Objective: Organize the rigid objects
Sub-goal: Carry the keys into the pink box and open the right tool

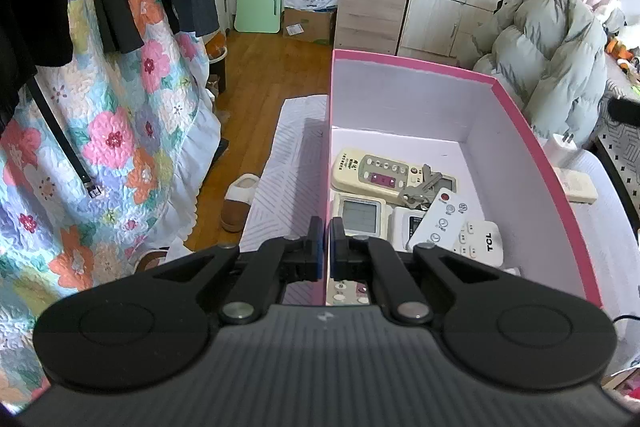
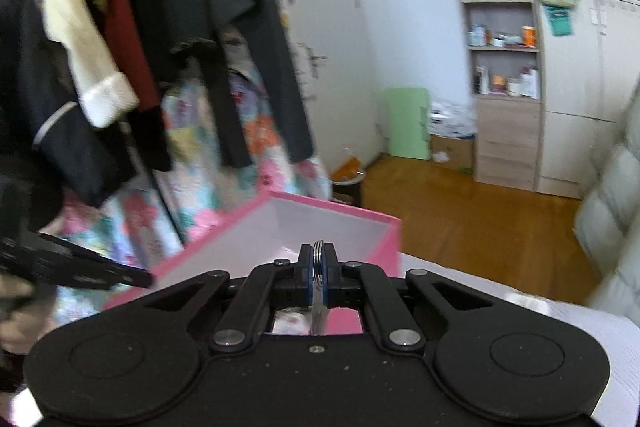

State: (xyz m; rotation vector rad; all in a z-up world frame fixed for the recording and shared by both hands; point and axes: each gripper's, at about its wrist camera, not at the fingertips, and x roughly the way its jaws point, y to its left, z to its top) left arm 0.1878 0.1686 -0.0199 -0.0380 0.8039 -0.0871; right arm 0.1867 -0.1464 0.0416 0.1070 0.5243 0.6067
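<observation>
The right gripper [image 2: 319, 269] is clamped on a metal key ring [image 2: 318, 254] that stands edge-on between the pads. A key [image 2: 318, 315] hangs below, its blade pointing down, mostly hidden by the fingers and blurred. Just ahead sits the pink box [image 2: 336, 207]. The left gripper [image 1: 325, 247] pinches the box's near wall [image 1: 325, 187]. Inside, beyond its tips, remotes [image 1: 370, 173] lie lengthwise across, under a bunch of keys [image 1: 418, 189].

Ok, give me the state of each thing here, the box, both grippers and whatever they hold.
pink box: open, lidless, remotes lying inside.
left gripper: shut on the pink box's side wall.
right gripper: shut on key ring.
key ring: pinched between the pads, a key hanging below.
</observation>
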